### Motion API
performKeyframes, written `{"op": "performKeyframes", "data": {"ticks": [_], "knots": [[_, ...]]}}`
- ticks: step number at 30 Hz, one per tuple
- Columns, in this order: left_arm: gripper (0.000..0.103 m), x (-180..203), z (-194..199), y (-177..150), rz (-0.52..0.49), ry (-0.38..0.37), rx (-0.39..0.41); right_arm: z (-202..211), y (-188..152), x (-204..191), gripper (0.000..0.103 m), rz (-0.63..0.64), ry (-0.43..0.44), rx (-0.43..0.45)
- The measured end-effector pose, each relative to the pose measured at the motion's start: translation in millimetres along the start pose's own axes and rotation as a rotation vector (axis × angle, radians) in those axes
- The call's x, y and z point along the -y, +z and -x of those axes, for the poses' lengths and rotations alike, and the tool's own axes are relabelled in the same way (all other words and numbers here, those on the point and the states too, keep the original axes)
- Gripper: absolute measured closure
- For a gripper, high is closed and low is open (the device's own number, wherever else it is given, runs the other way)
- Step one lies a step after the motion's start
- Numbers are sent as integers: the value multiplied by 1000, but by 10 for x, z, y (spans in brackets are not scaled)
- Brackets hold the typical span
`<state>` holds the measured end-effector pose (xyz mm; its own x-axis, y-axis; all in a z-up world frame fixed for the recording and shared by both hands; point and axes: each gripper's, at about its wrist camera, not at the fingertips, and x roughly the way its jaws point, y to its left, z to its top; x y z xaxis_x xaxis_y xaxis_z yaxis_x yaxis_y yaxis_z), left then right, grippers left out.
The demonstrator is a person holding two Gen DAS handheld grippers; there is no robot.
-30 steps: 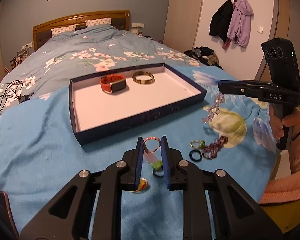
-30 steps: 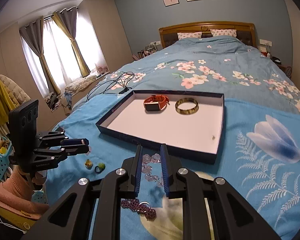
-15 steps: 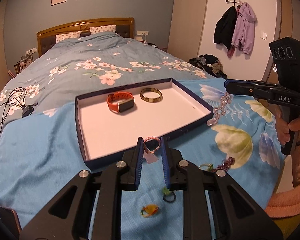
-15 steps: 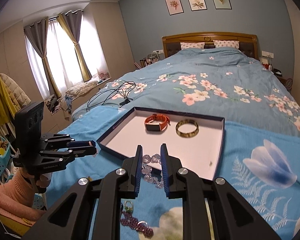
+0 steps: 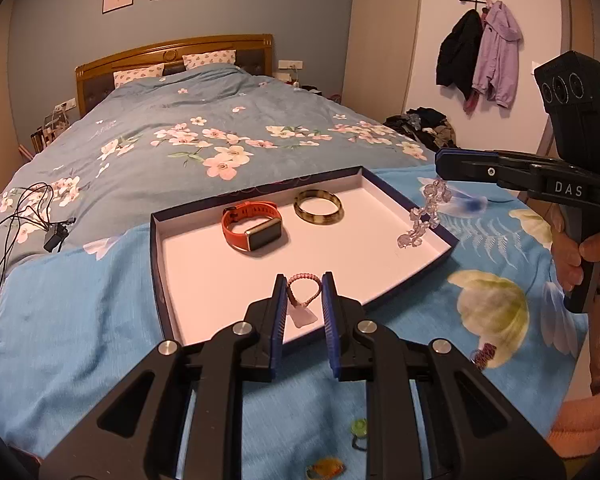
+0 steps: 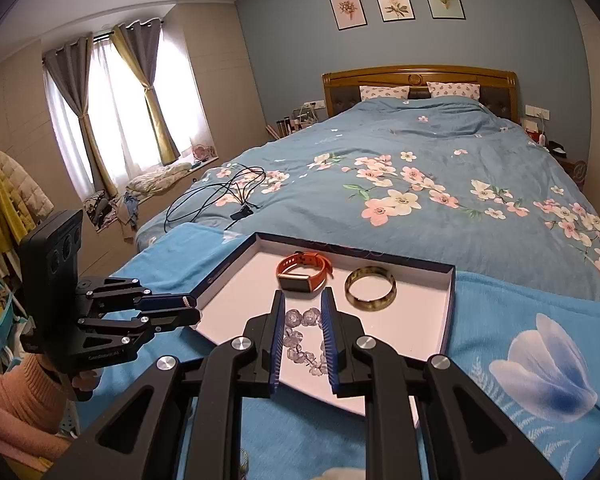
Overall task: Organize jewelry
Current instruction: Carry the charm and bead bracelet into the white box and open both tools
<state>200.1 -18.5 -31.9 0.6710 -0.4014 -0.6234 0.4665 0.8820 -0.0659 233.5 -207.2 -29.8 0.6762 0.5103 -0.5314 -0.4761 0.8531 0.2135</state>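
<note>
Both grippers over tray (image 5: 162,240): left gripper (image 5: 304,300) fingers clamp pink bracelet (image 5: 303,292), right gripper (image 6: 303,322) fingers clamp crystal bracelet (image 6: 300,340). Lower before releasing, clear of watch (image 5: 252,230).

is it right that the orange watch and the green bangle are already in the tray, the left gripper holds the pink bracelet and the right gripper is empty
Not quite: the right gripper is not empty. The left wrist view shows a clear bead bracelet dangling from it over the tray. The orange watch and green bangle are in the tray, and the left gripper holds the pink bracelet.

Warm indoor light, fisheye-warped edges
</note>
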Motion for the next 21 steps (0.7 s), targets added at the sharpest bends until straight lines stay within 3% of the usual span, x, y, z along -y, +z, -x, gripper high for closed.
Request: {"op": "performKeyframes", "data": {"ticks": [21], "knots": [[85, -183, -591, 229, 32, 27, -77, -551, 181, 241, 87, -53, -16, -39]]}}
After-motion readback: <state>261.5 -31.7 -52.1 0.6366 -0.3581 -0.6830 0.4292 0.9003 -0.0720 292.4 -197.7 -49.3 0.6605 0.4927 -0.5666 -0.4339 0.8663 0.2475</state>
